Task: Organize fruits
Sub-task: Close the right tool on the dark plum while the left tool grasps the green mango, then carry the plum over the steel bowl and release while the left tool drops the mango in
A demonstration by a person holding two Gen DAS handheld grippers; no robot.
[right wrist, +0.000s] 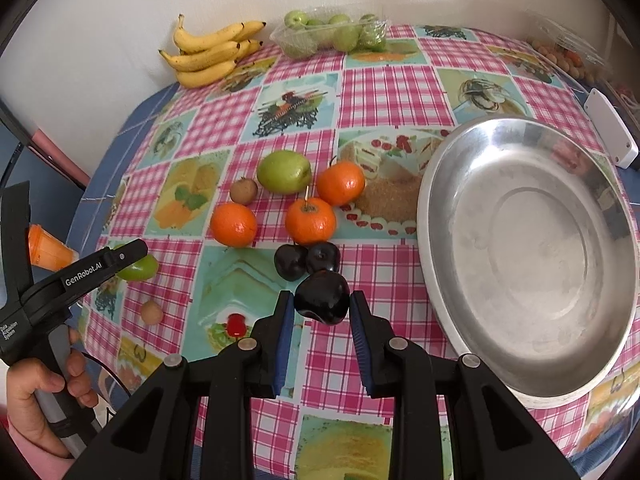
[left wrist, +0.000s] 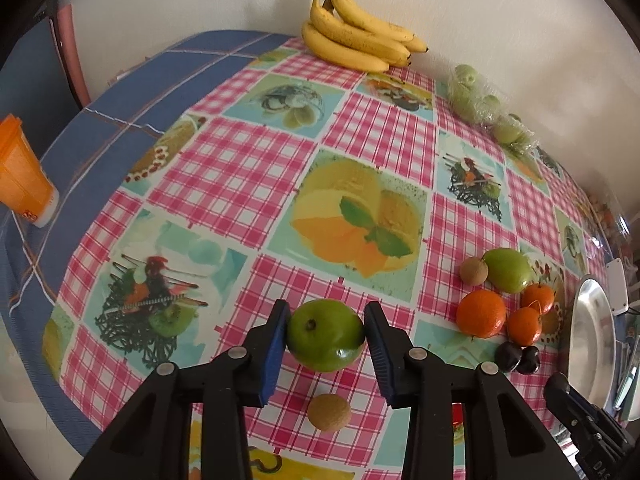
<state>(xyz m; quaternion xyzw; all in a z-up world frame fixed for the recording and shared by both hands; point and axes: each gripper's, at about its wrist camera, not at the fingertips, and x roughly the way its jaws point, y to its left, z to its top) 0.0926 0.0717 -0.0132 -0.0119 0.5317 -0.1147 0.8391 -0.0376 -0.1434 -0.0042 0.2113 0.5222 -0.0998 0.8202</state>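
Observation:
A green apple [left wrist: 326, 338] sits between the blue pads of my left gripper [left wrist: 325, 320], which is shut on it low over the checked tablecloth. From the right wrist view the same gripper [right wrist: 134, 254] and apple [right wrist: 140, 271] show at the left, held by a hand [right wrist: 36, 392]. My right gripper [right wrist: 322, 306] is shut on a dark plum [right wrist: 322, 298], raised just in front of two more plums [right wrist: 291, 262]. Three oranges [right wrist: 311, 220], another green apple [right wrist: 284, 171] and a brown kiwi [right wrist: 243, 191] lie behind them. A steel bowl [right wrist: 424, 216] stands empty to the right.
Bananas [right wrist: 208, 52] and a wrapped tray of green apples [right wrist: 332, 34] lie at the far edge by the wall. A small brown fruit [left wrist: 329, 412] lies under the left gripper. An orange cup [left wrist: 22, 176] stands at the left, a white box [right wrist: 610, 134] behind the bowl.

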